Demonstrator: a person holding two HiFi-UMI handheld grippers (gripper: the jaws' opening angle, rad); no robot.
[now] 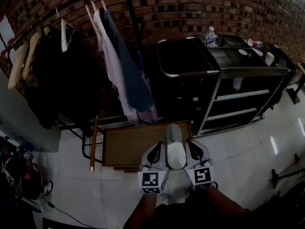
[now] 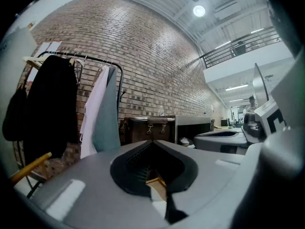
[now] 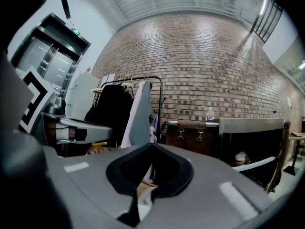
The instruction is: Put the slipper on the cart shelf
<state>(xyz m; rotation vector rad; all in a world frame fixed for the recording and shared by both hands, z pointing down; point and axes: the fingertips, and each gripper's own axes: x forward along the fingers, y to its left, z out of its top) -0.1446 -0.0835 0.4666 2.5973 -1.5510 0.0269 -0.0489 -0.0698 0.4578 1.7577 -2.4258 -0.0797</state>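
A white slipper [image 1: 175, 147] lies toe-away on the near edge of a low wooden platform [image 1: 128, 144], seen in the head view between my two grippers. My left gripper [image 1: 156, 149] hovers just left of it and my right gripper [image 1: 193, 148] just right, both level and shut with nothing between their jaws. The black cart [image 1: 238, 94] with its shelves stands ahead to the right, and it also shows in the left gripper view as the cart [image 2: 190, 127] and in the right gripper view as the cart [image 3: 248, 135]. In their own views both the left gripper [image 2: 152, 144] and the right gripper [image 3: 151, 148] point toward the brick wall.
A clothes rack [image 1: 71, 56] with hanging garments stands at the left, over the platform. A water bottle [image 1: 210, 36] and small items sit on the cart top. A pale object [image 3: 240, 157] rests on a cart shelf. White tiled floor [image 1: 248, 147] lies in front of the cart.
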